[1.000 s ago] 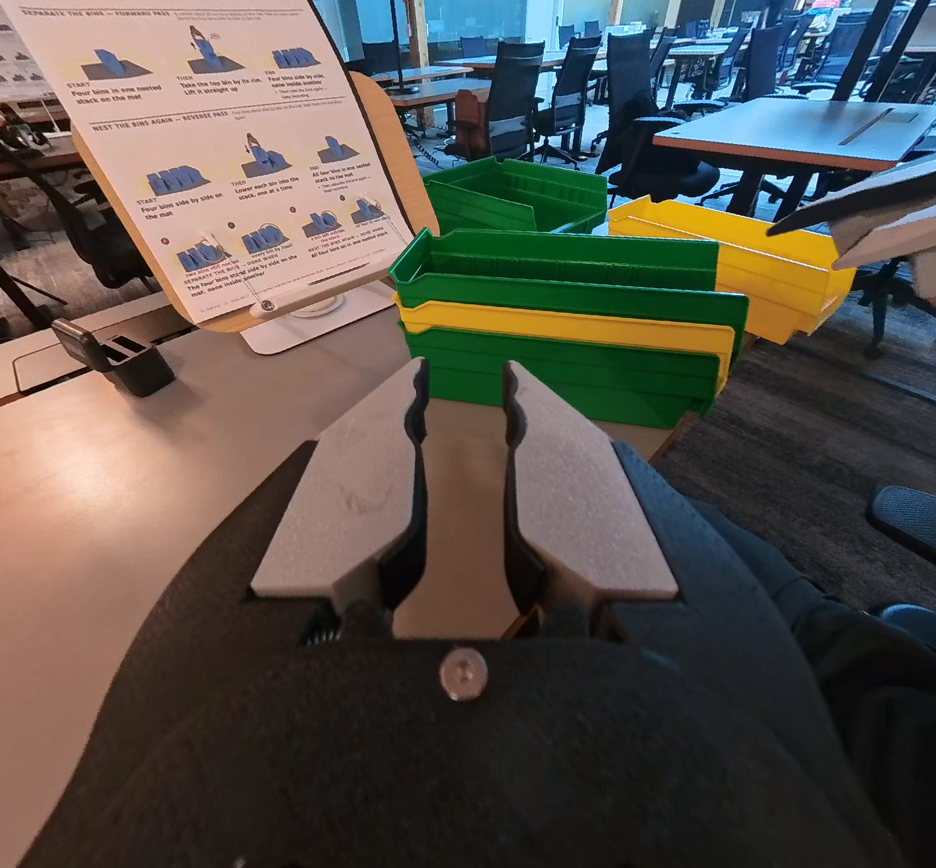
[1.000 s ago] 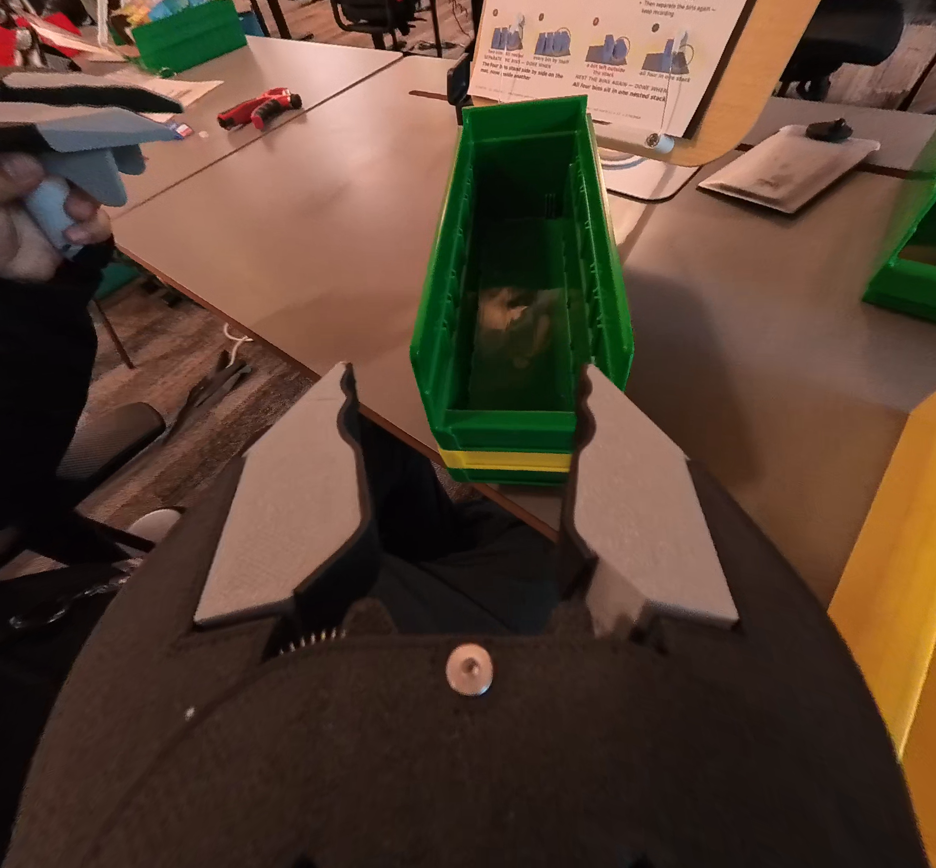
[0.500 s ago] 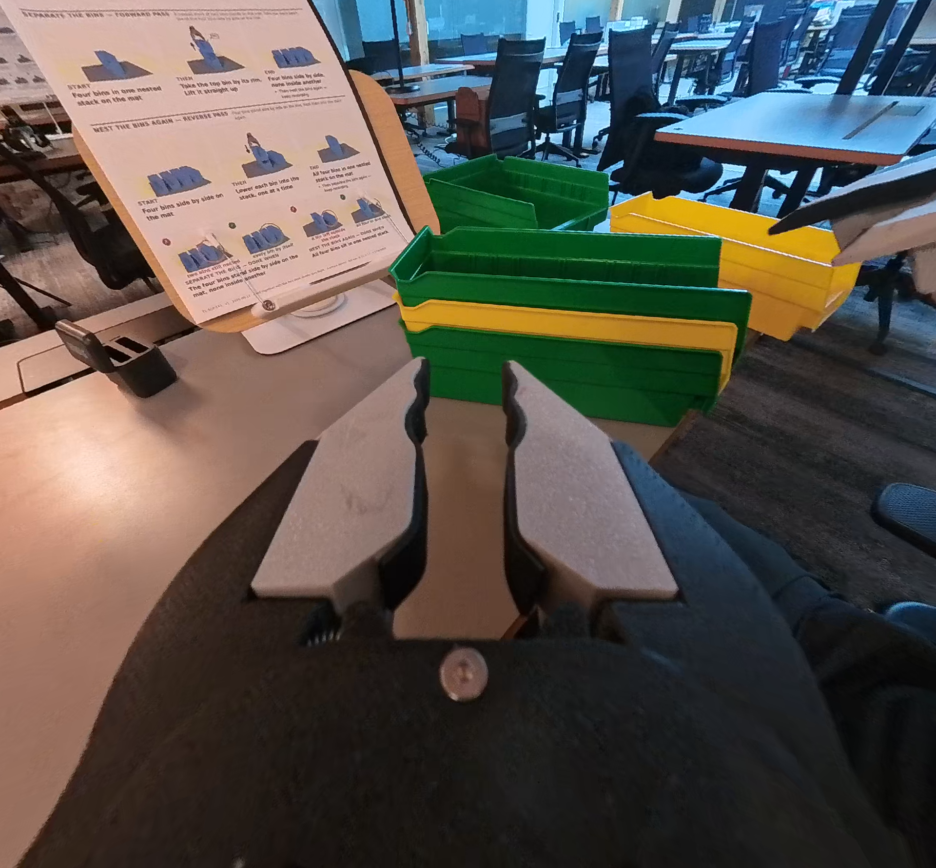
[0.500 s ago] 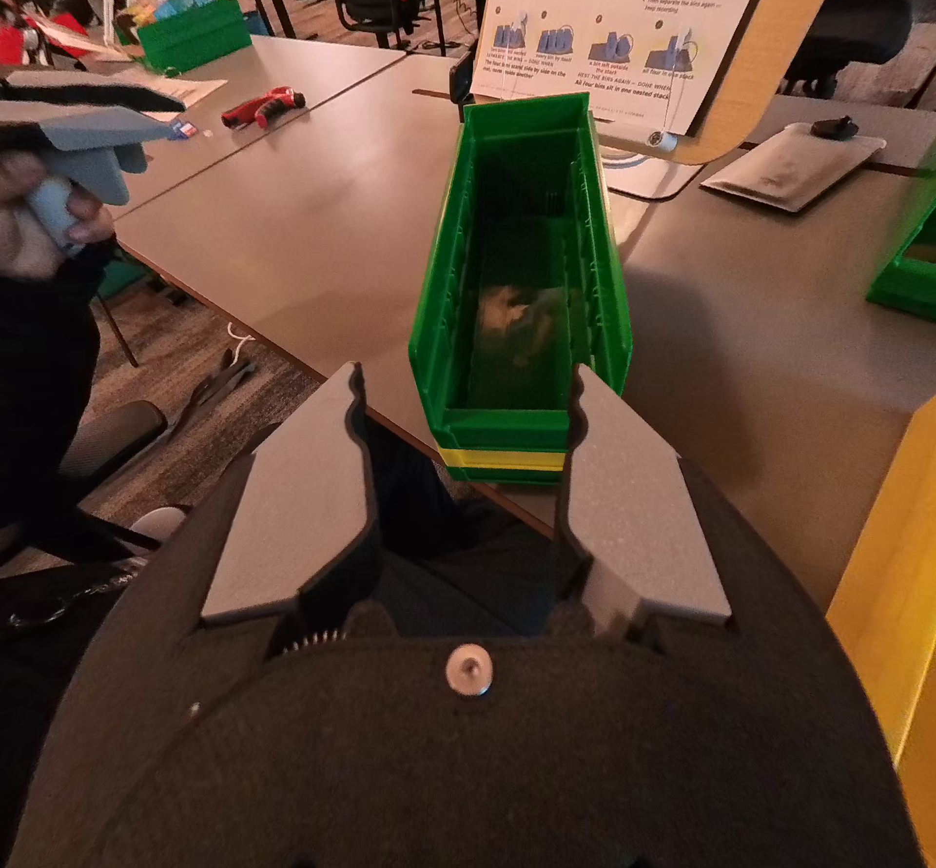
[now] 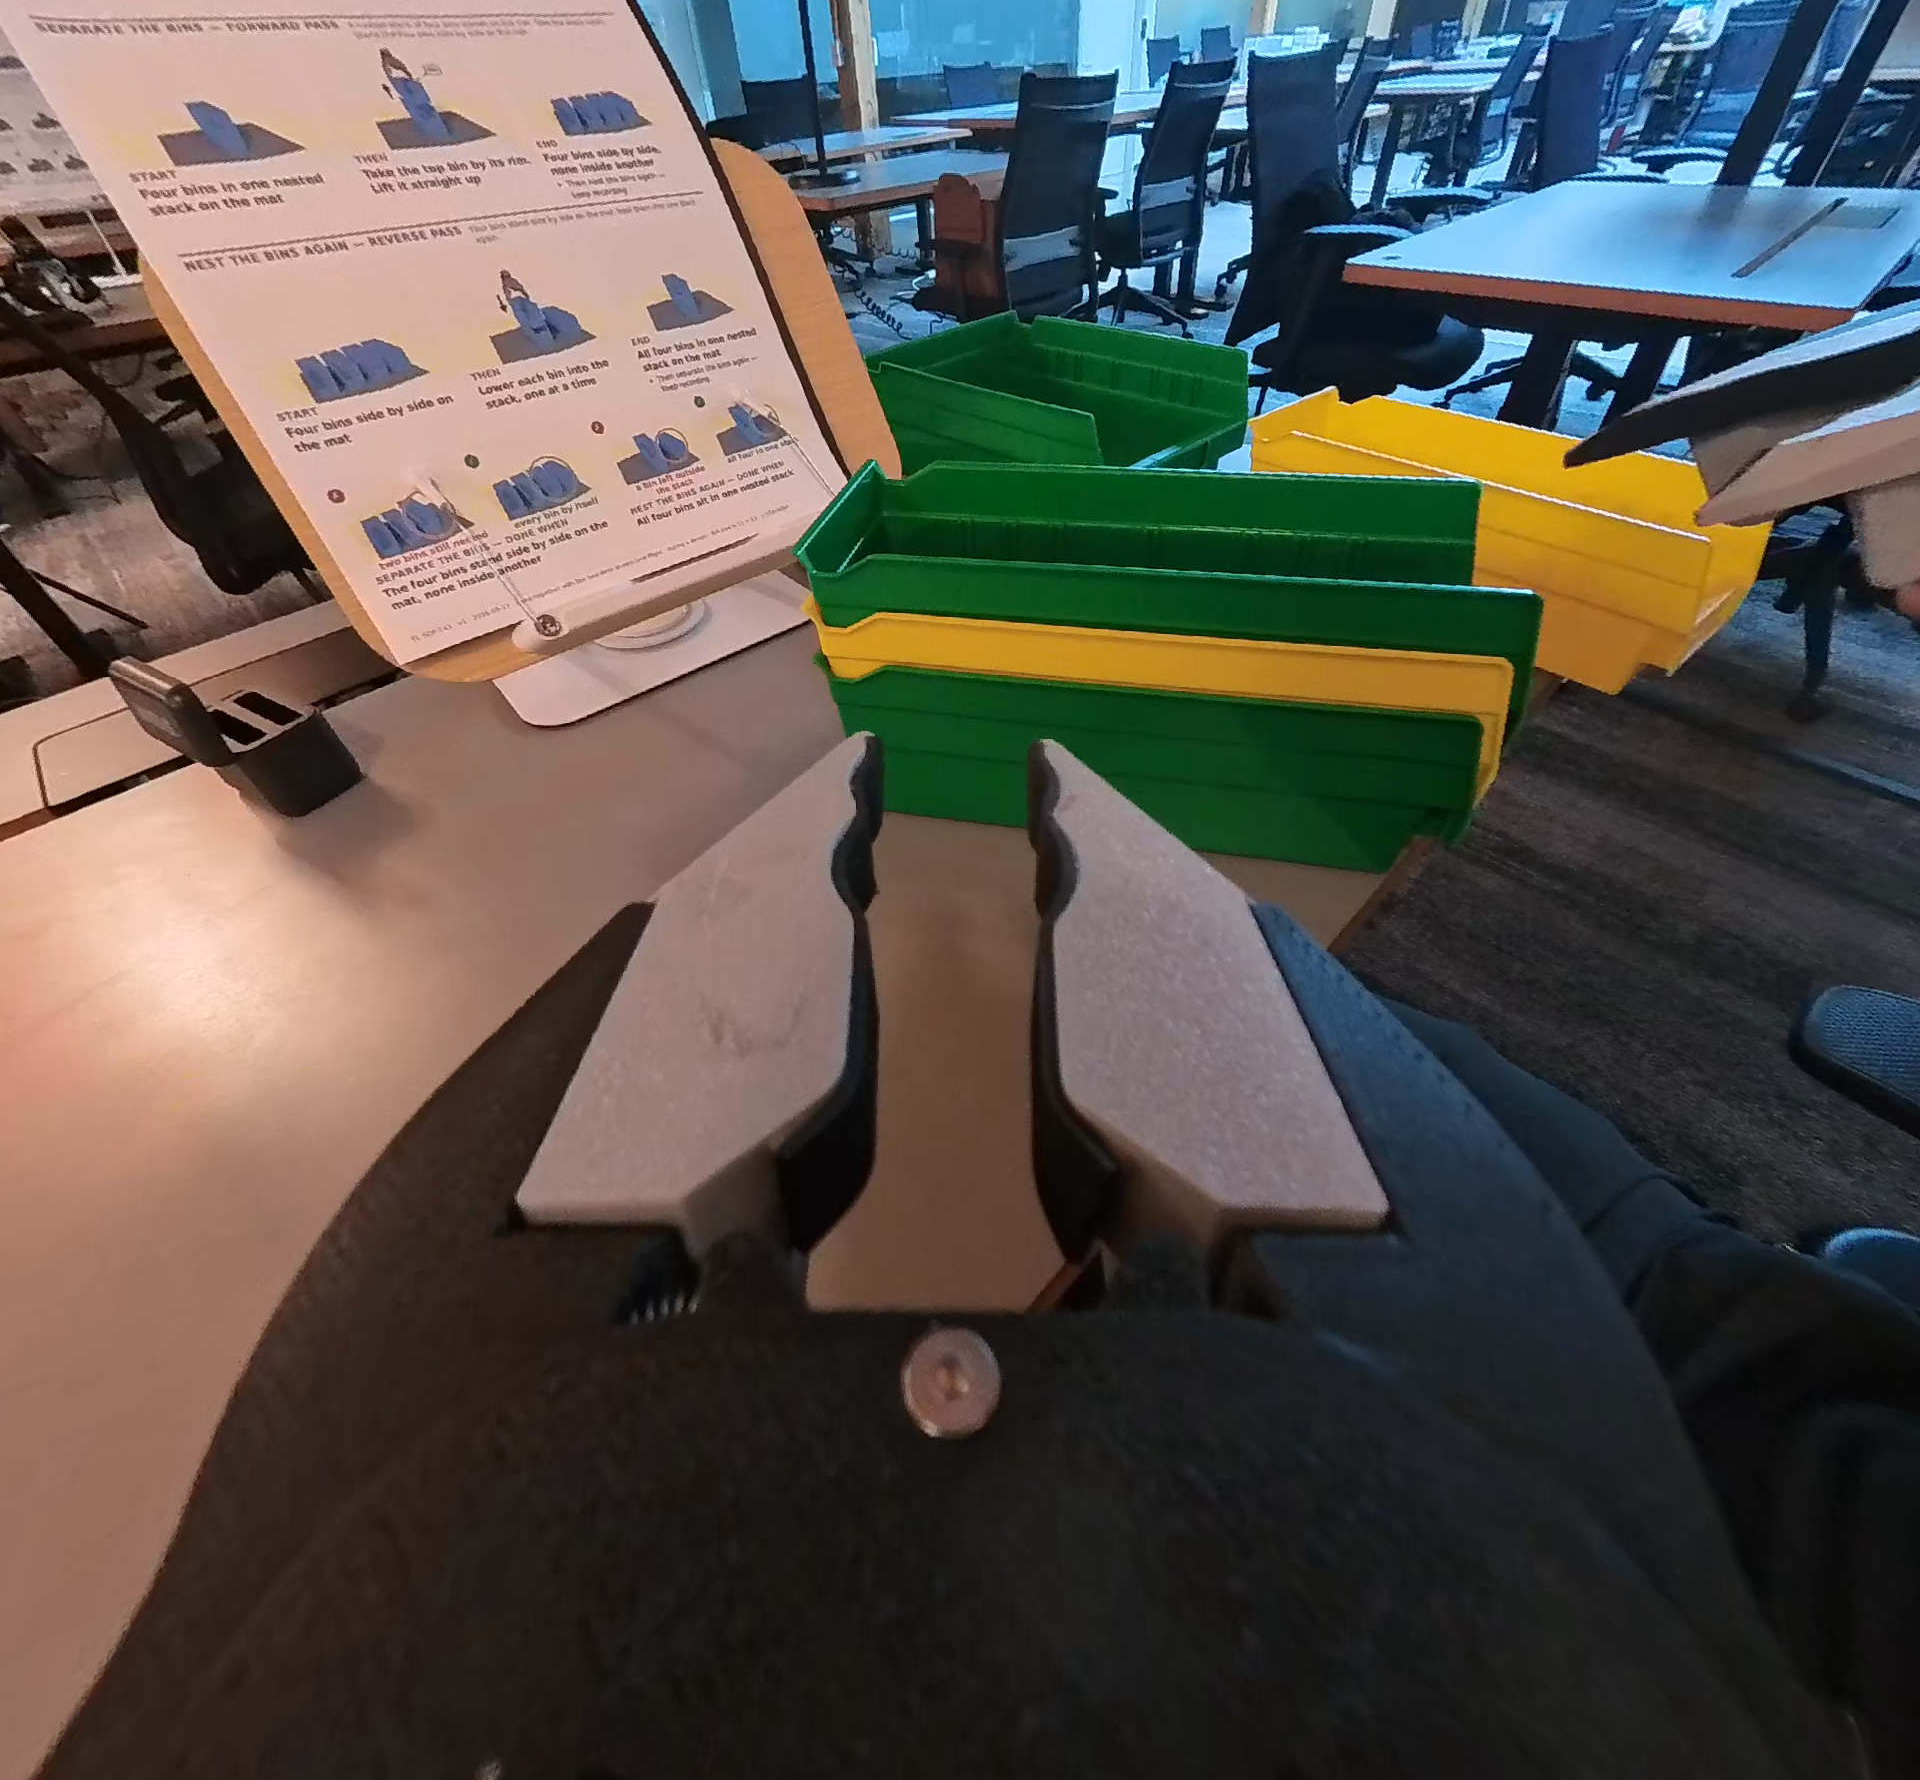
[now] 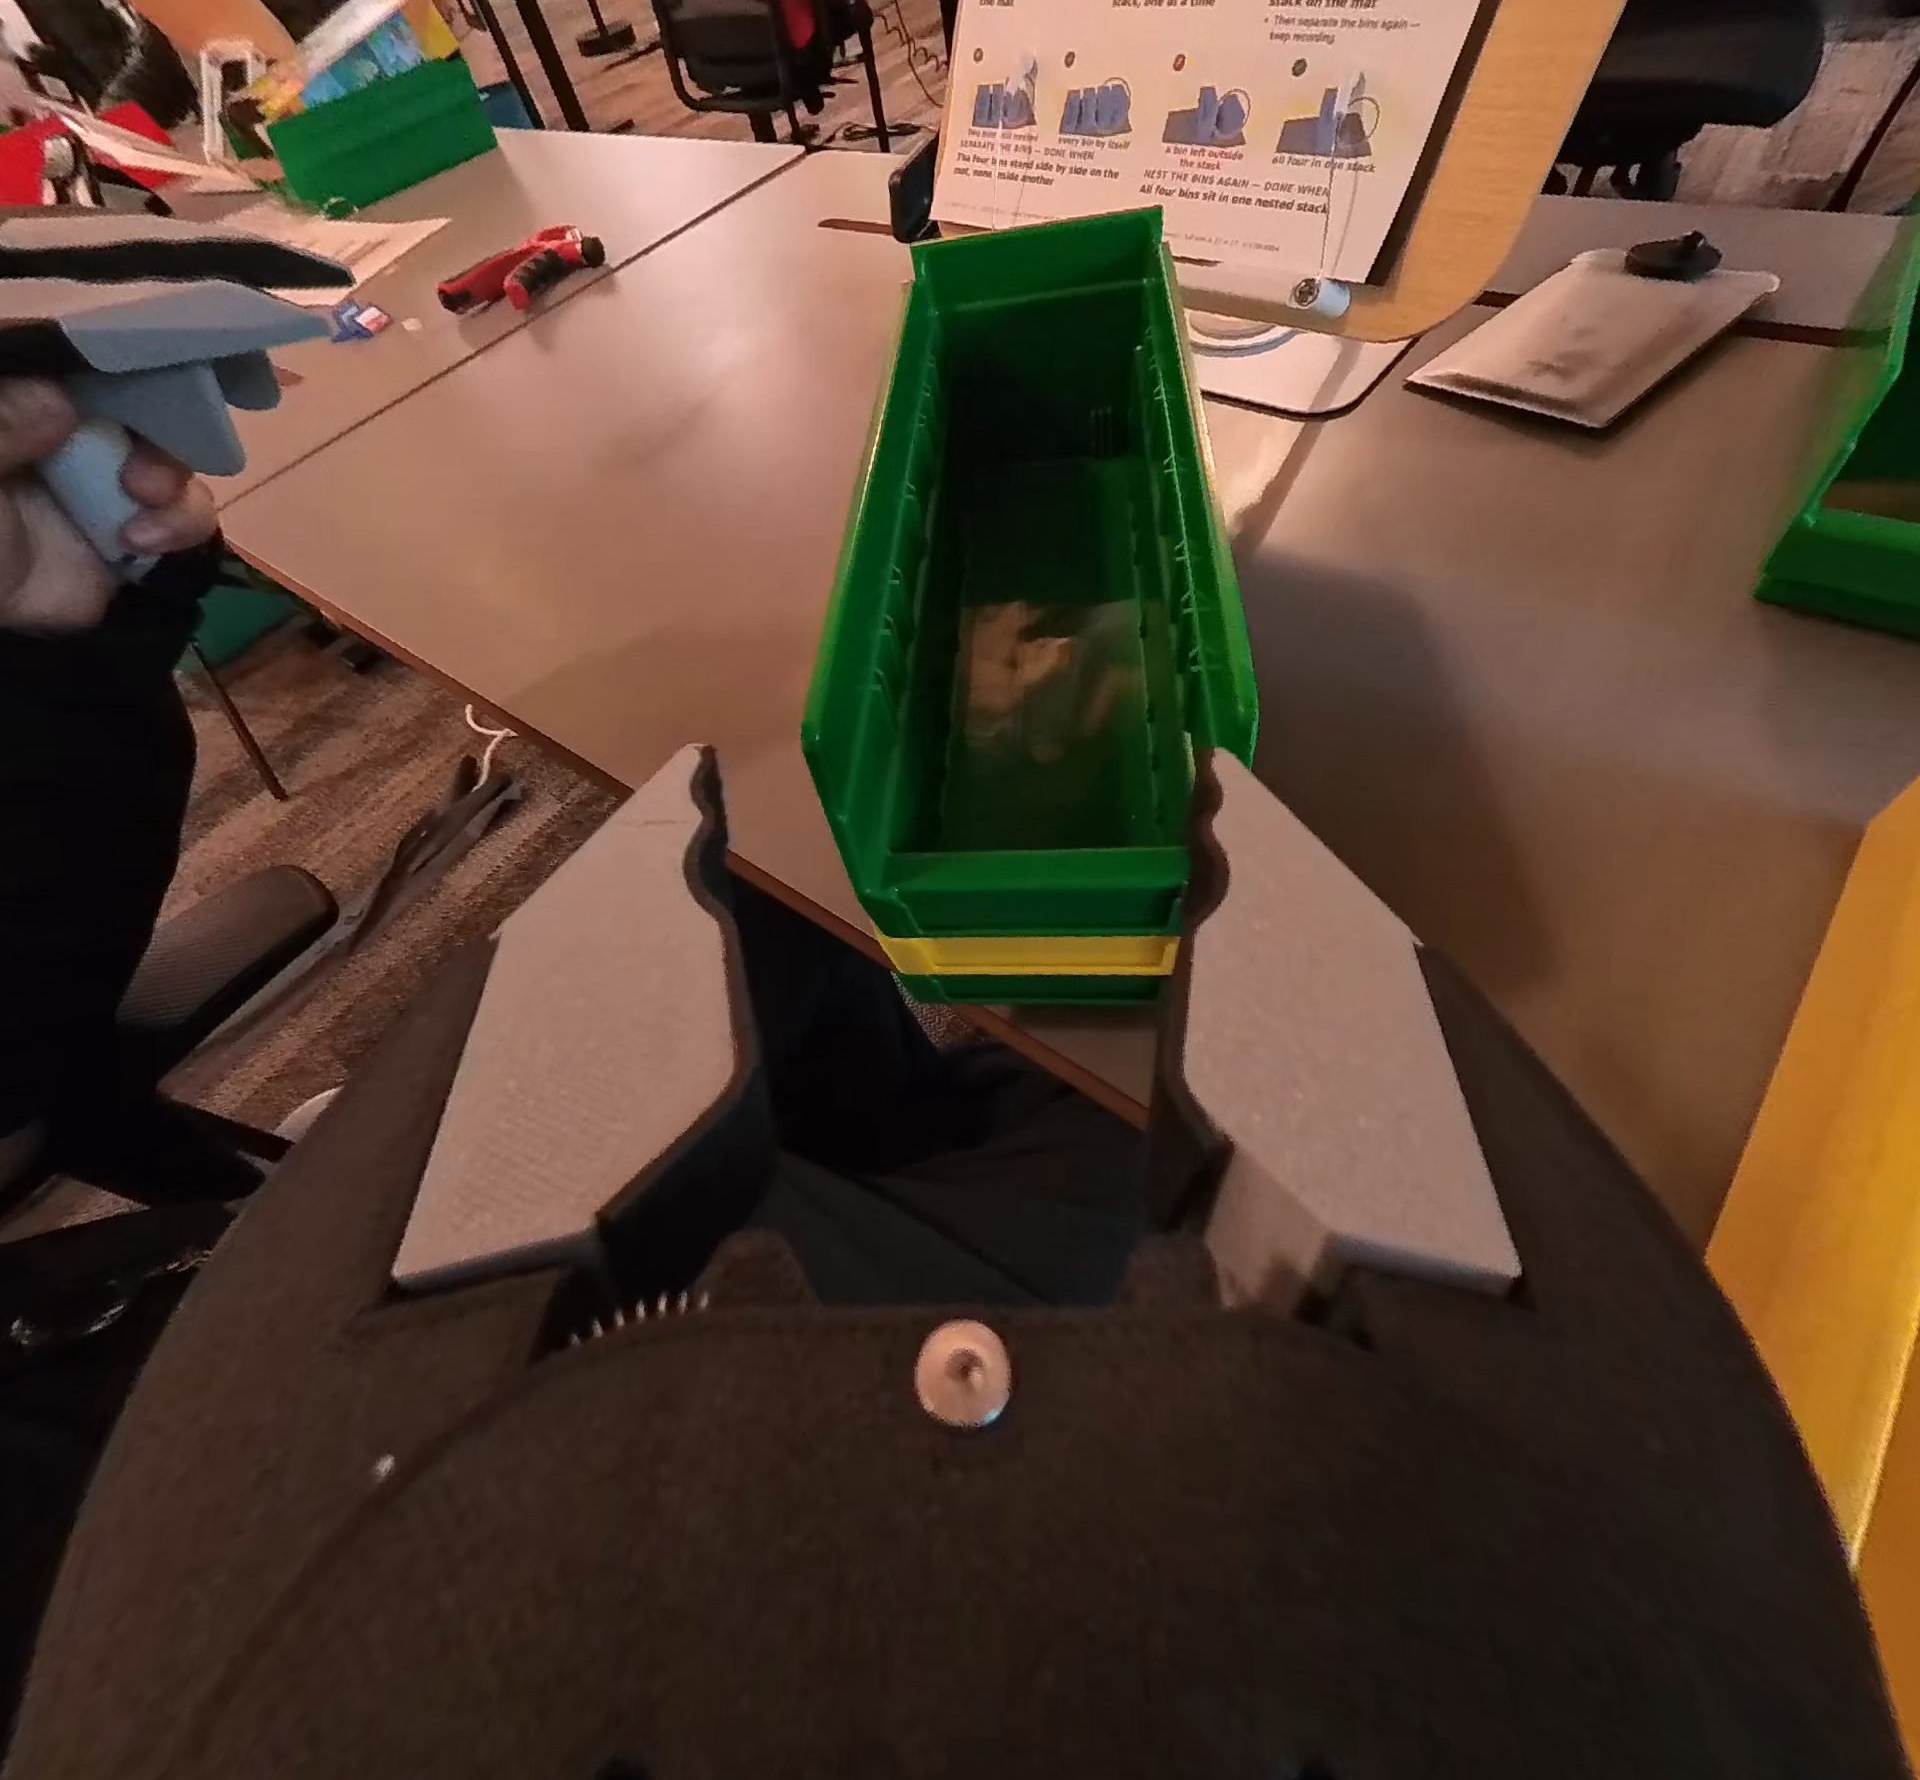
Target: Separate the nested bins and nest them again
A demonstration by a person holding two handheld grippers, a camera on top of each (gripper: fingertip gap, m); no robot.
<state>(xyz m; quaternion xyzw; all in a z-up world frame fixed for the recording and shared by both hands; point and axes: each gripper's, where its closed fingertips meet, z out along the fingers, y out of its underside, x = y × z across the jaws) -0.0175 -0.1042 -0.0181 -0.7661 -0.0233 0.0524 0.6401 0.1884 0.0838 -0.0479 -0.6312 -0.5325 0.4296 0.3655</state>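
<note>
Three long plastic bins, green over yellow over green, nested stack (image 6: 1023,650) at twelve o'clock on grey table edge (image 6: 582,525). My right gripper (image 6: 956,800) spread wide, empty; left gripper (image 5: 954,790) narrowly parted, empty.

Green-yellow-green bins (image 5: 1164,681) — nested; table-edge

The grey tabletop (image 5: 260,951) fills the left of the frame. At its right edge stands a nested stack of bins (image 5: 1164,681), green over yellow over green. Behind it lie a green bin (image 5: 1060,400) and a yellow bin (image 5: 1507,525); an instruction board's white base (image 5: 644,660) and a black holder (image 5: 260,743) sit at centre left.
</note>
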